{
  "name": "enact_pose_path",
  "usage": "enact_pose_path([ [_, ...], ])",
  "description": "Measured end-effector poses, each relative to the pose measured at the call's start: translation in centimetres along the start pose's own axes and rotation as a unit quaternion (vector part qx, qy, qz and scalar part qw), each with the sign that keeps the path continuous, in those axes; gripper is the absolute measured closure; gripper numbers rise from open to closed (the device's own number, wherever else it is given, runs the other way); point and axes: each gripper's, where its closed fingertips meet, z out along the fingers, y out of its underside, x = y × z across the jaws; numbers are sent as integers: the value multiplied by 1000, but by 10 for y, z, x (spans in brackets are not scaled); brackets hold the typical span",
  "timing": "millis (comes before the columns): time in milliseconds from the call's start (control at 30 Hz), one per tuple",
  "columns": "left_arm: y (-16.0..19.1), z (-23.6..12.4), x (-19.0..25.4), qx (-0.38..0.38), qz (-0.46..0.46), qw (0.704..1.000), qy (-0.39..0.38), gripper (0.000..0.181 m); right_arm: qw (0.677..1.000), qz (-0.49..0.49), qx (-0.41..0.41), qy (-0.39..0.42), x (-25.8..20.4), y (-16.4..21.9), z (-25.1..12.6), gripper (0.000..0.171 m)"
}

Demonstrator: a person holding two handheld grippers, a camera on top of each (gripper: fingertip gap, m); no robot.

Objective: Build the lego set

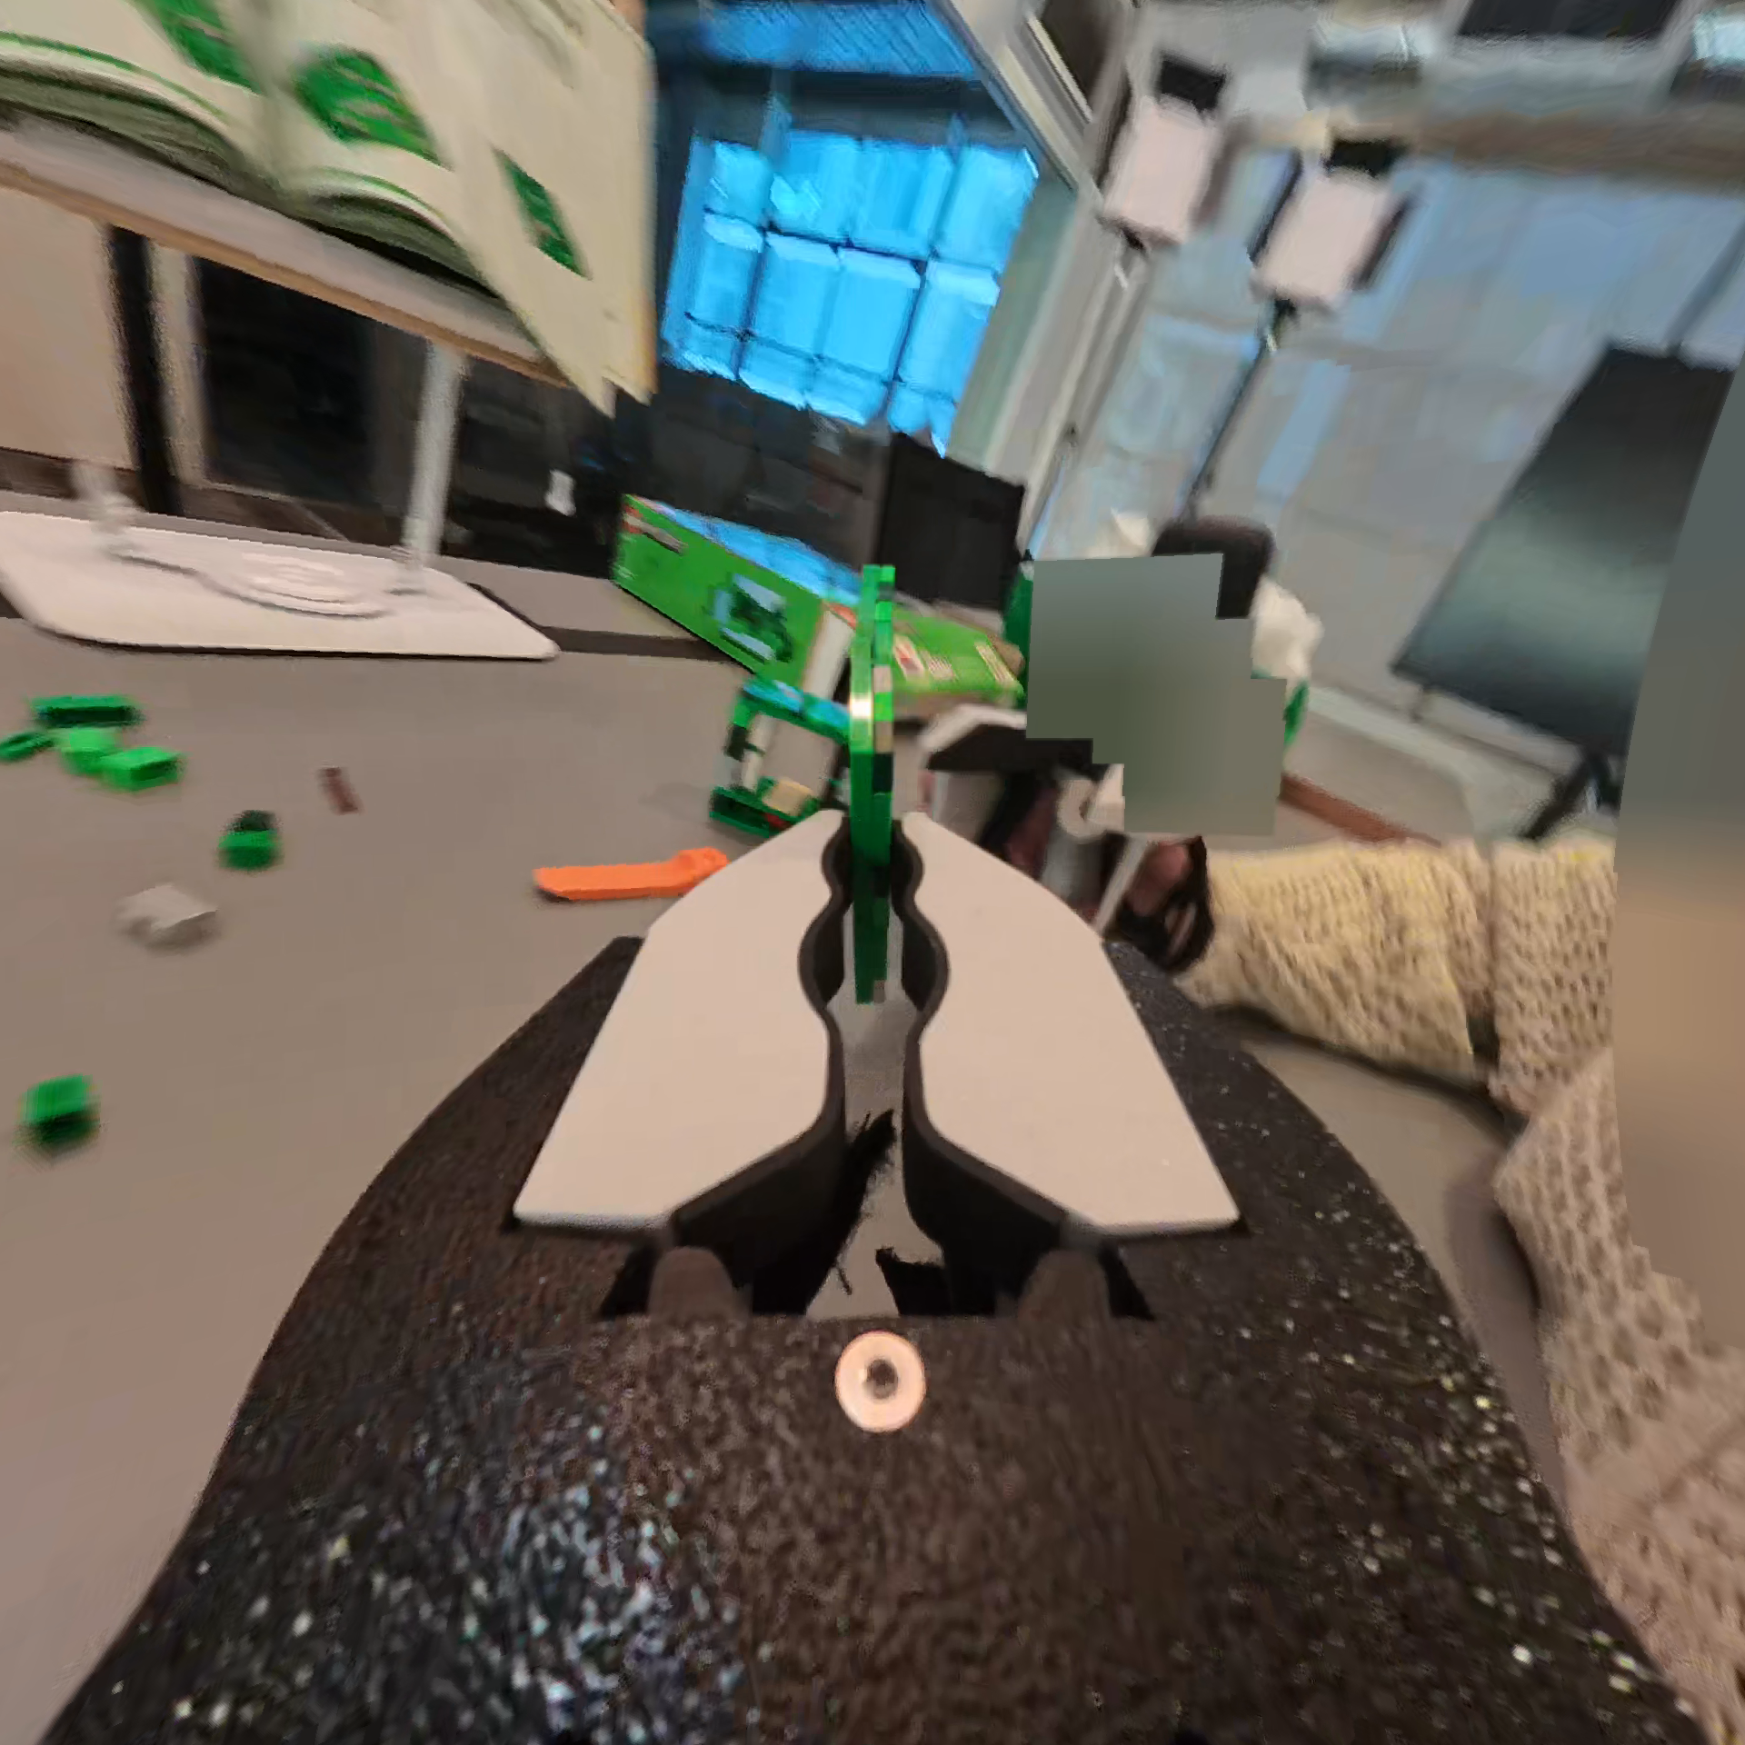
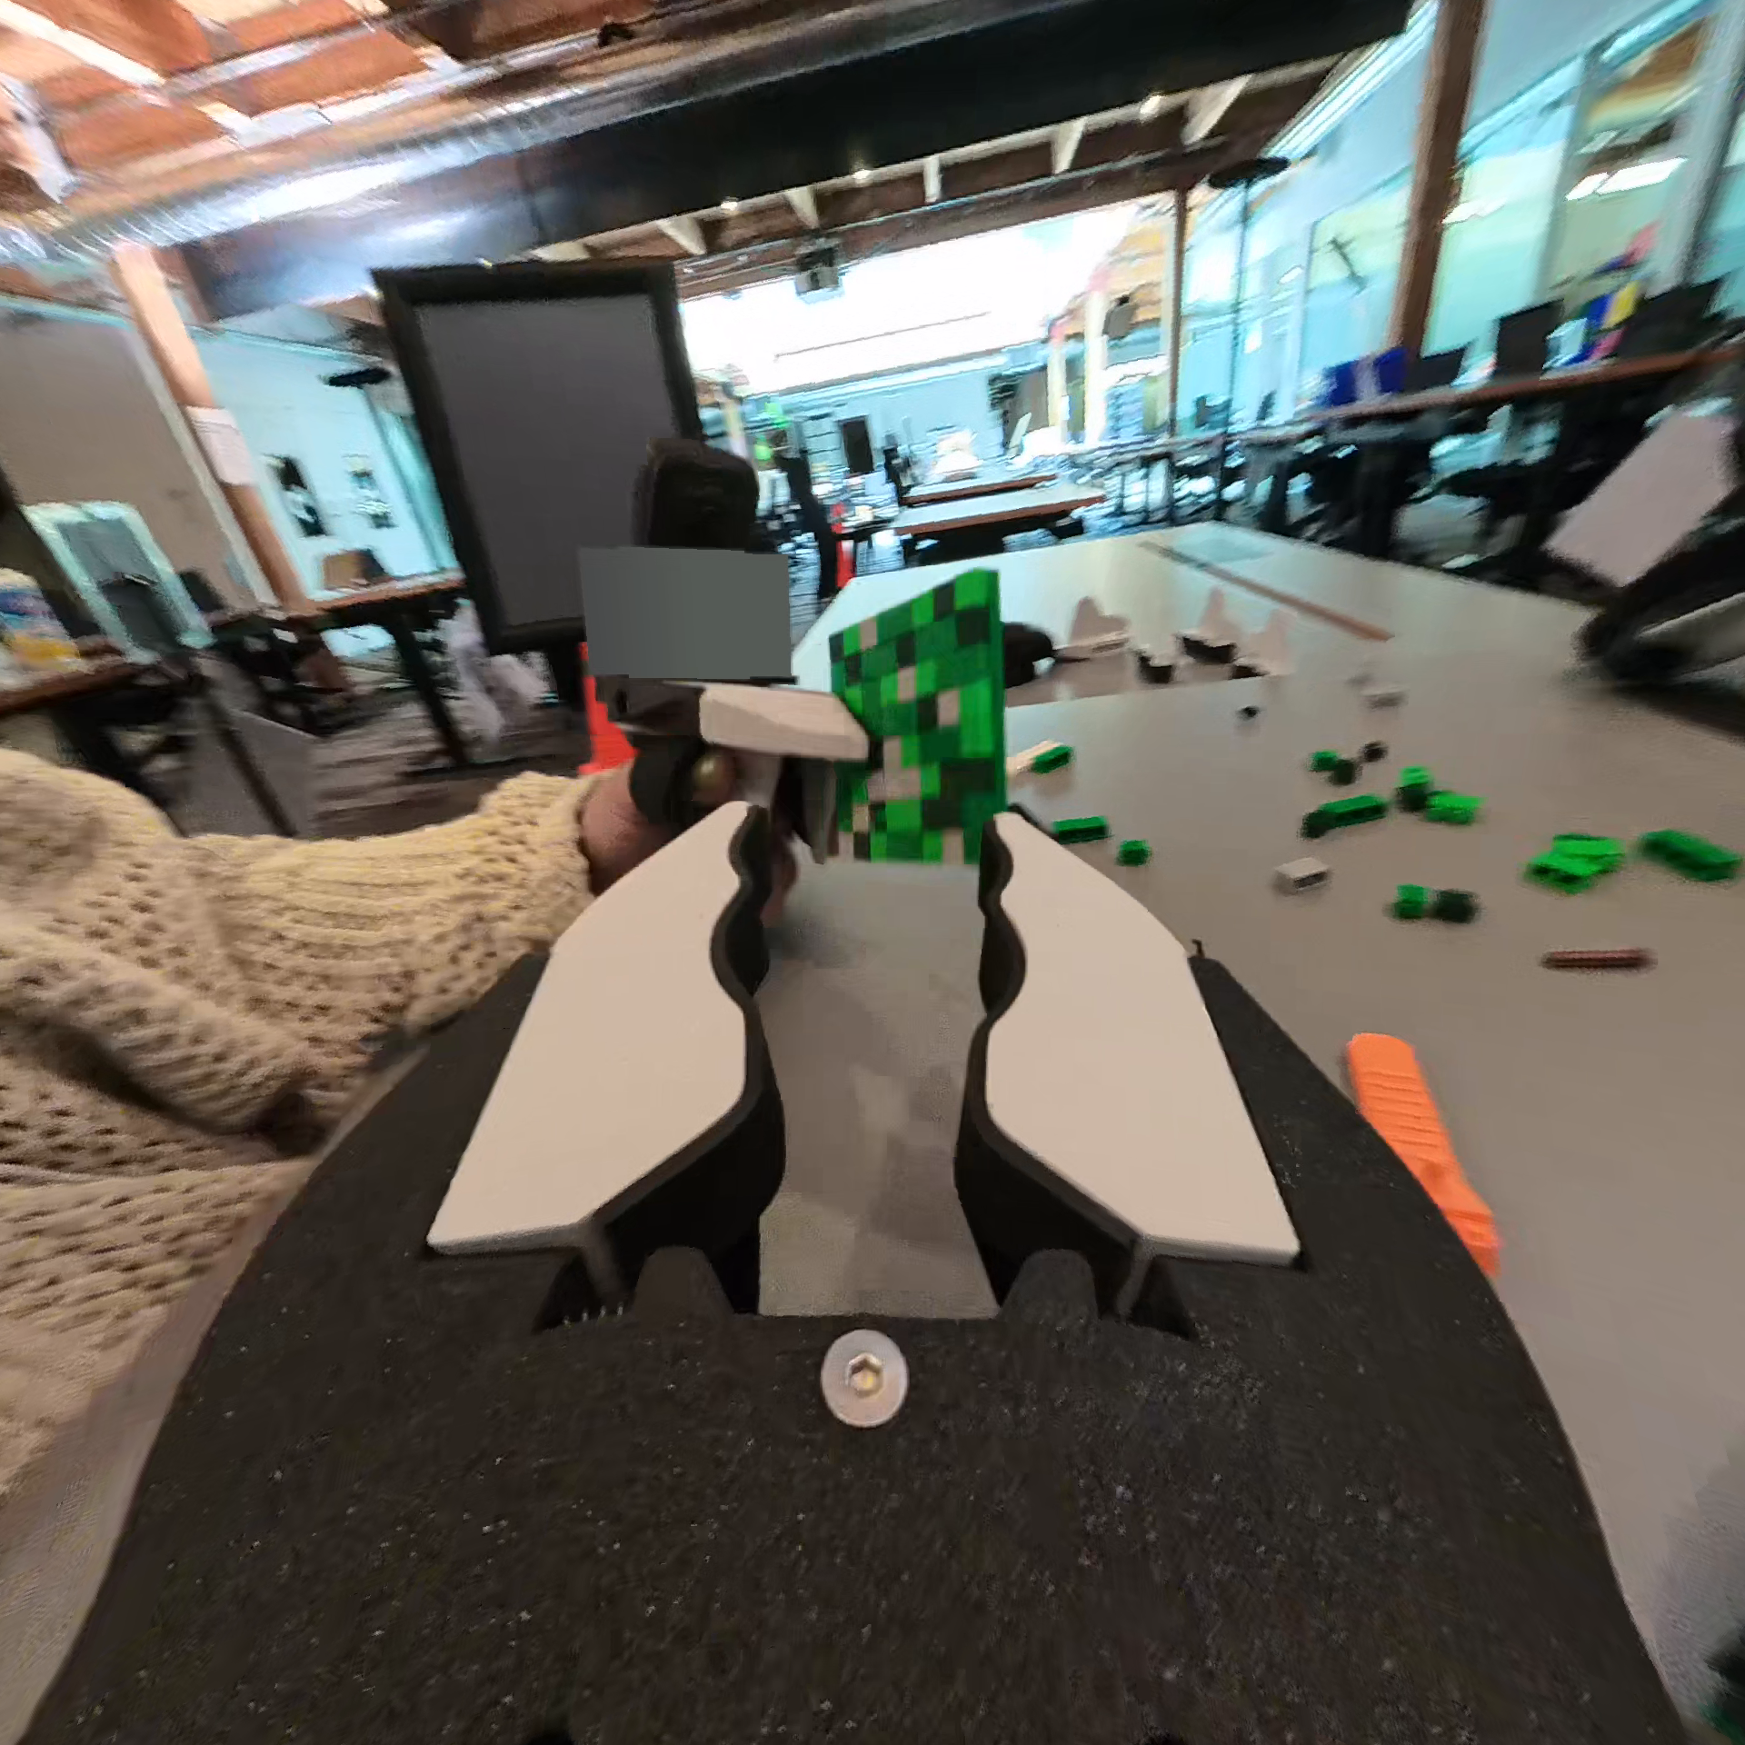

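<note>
My left gripper (image 1: 871,836) is shut on a thin green pixel-patterned lego plate (image 1: 871,755), held upright and edge-on above the grey table (image 1: 425,944). The right wrist view shows that same plate (image 2: 921,727) face-on, gripped by the left gripper's fingers (image 2: 784,727) just beyond my own fingertips. My right gripper (image 2: 864,836) is open and empty, its tips right under the plate. Loose green bricks (image 2: 1577,859) lie scattered at the right, and also at the left in the left wrist view (image 1: 113,751).
An orange brick separator (image 1: 628,873) lies on the table, at the right in the right wrist view (image 2: 1416,1133). A green lego box (image 1: 755,604) and a partial green build (image 1: 770,755) stand behind. An open instruction booklet (image 1: 330,142) sits on a stand. Cream knit sleeves (image 2: 236,944) show. There is about 6 cm between the tips of the two grippers.
</note>
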Motion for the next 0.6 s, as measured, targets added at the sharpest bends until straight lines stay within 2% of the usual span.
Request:
enact_pose_path([
  [100,-19,-22,-29,76,-90,992,-36,176,987,-123,-13,105,16,-1,-6,140],
  [167,-26,-33,-41,113,-149,982,-36,176,953,-238,-50,180,27,5,-9,147],
  [233,-28,-39,-52,133,-189,972,-44,176,925,-315,-75,201,24,11,-6,153],
  [367,-26,-41,-59,137,-218,965,-52,175,913,-356,-86,179,11,18,1,156],
  [600,-26,-44,-62,142,-233,960,-54,176,921,-339,-79,172,12,17,-1,160],
])
